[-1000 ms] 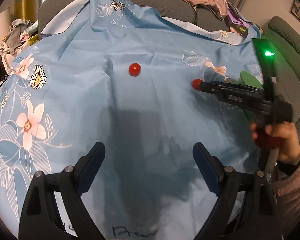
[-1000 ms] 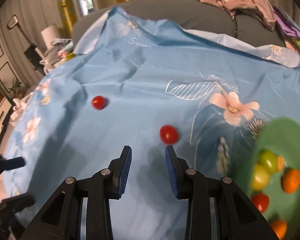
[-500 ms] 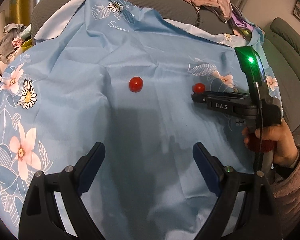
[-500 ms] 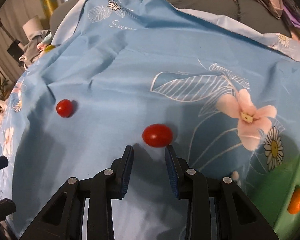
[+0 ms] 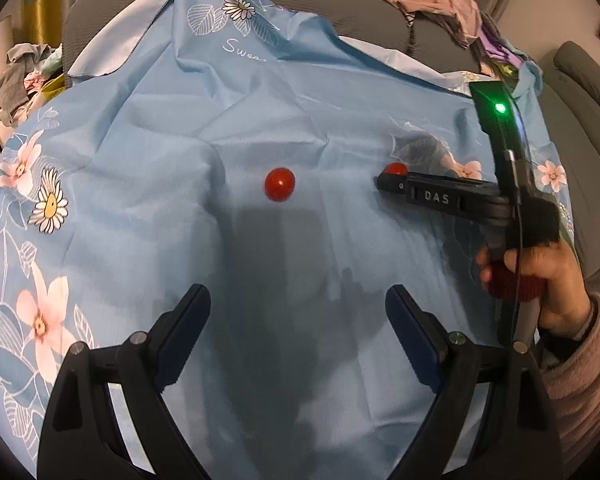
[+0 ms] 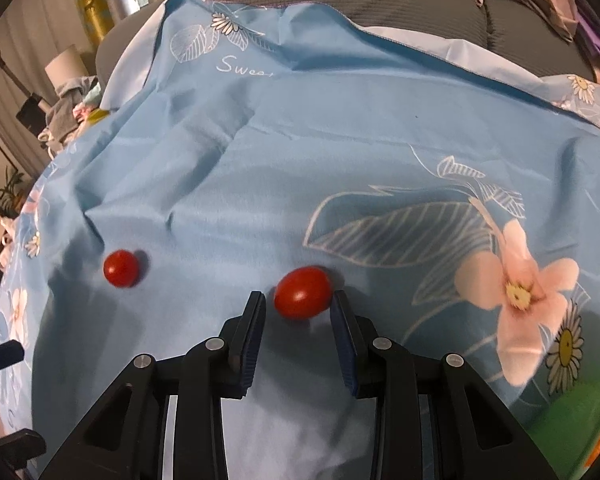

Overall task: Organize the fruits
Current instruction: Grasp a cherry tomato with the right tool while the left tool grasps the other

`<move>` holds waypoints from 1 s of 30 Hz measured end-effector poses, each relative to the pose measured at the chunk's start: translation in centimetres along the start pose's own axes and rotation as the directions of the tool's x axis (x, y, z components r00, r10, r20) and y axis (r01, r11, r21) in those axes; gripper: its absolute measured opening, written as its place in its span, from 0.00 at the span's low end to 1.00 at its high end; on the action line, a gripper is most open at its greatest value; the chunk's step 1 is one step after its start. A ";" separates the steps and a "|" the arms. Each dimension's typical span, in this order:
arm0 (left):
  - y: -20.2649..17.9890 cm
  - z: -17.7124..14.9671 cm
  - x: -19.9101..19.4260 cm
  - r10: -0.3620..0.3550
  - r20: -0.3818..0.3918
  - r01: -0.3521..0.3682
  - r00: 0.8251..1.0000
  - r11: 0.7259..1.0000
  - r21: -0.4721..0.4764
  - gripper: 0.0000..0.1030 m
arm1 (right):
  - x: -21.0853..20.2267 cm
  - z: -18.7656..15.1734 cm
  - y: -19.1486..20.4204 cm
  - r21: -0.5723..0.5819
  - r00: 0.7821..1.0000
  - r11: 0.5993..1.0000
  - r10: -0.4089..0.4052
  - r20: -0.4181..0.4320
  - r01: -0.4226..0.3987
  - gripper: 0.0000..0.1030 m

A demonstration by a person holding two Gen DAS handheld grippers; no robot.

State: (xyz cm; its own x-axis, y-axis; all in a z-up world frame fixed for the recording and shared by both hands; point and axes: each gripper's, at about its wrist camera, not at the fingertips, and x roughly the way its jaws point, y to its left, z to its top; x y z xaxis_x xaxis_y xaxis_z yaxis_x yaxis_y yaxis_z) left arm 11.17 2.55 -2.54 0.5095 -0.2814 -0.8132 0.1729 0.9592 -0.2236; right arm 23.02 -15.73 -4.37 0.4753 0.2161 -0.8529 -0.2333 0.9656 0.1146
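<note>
Two red cherry tomatoes lie on the blue flowered cloth (image 5: 148,168). In the right wrist view the nearer tomato (image 6: 303,292) sits between the tips of my right gripper (image 6: 299,304), which is open with its fingers on either side, not closed on it. The second tomato (image 6: 121,268) lies to its left. In the left wrist view my left gripper (image 5: 298,308) is wide open and empty, hovering short of the second tomato (image 5: 279,183). The right gripper's tip (image 5: 384,181) partly hides the first tomato (image 5: 395,168).
A green plate (image 6: 572,424) with fruit shows at the lower right edge of the right wrist view. The cloth covers a grey sofa (image 5: 340,4) with heaped clothes (image 5: 432,4) at the back right and more clutter (image 5: 20,68) at the left.
My right gripper has moved forward to the nearer tomato, which now lies between its fingertips. The left gripper has moved closer over the cloth, staying open.
</note>
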 end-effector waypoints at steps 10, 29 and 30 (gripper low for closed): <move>-0.7 5.1 4.3 0.057 -0.038 -0.058 0.998 0.998 -0.023 0.85 | -0.2 0.1 -1.8 0.091 0.997 0.994 0.060 0.045 -0.064 0.28; 0.5 7.0 8.6 0.187 -0.044 -0.188 0.981 0.982 0.001 0.23 | -1.2 -1.4 -1.6 0.115 0.983 0.978 0.162 0.090 -0.172 0.28; 0.5 6.8 8.4 0.184 -0.045 -0.184 0.982 0.983 -0.002 0.23 | -1.3 -1.5 -1.6 0.114 0.983 0.979 0.161 0.091 -0.171 0.28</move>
State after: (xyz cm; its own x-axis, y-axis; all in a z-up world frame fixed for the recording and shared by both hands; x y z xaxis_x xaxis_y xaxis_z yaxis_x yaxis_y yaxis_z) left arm 21.27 0.53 -5.81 0.4943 -0.0989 -0.8636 0.0747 0.9947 -0.0711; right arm 21.56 -17.80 -4.24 0.5072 0.3807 -0.7732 -0.2124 0.9247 0.3159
